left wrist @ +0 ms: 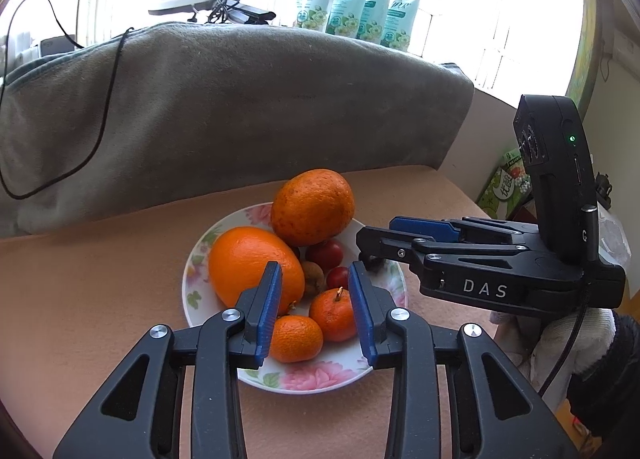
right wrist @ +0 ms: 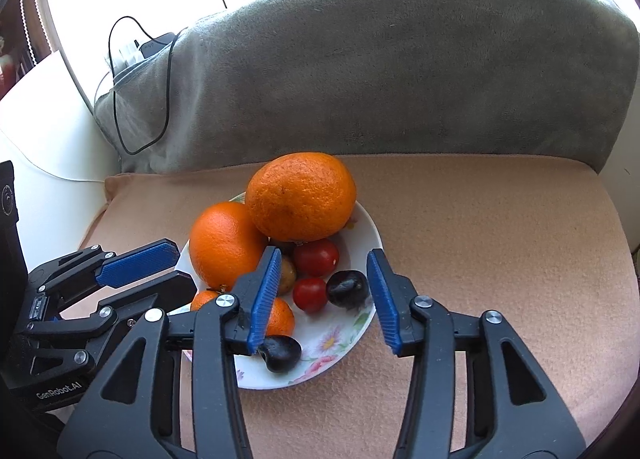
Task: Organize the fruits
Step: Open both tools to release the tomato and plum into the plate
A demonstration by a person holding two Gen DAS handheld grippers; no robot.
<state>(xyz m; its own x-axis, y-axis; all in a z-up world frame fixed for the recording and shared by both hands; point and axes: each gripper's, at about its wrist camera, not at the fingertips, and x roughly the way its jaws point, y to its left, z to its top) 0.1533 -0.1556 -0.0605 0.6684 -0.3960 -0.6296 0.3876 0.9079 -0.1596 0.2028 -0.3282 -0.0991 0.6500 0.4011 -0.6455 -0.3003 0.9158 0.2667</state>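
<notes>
So both tongs are spread wide, gripping nothing: left gripper (left wrist: pixel 315 301) and right gripper (right wrist: pixel 325 295) hover over the white floral china plate (right wrist: pixel 340 343) piled with oranges (left wrist: pixel 313 206), on the peach cushion (right wrist: pixel 480 239).

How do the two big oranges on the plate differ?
The rear orange has duller, speckled, pebbly skin; the front orange is brighter and smoother. The rear orange sits at the plate's far rim, the front orange at its left edge. They touch, and both dwarf the other fruit on the plate.
</notes>
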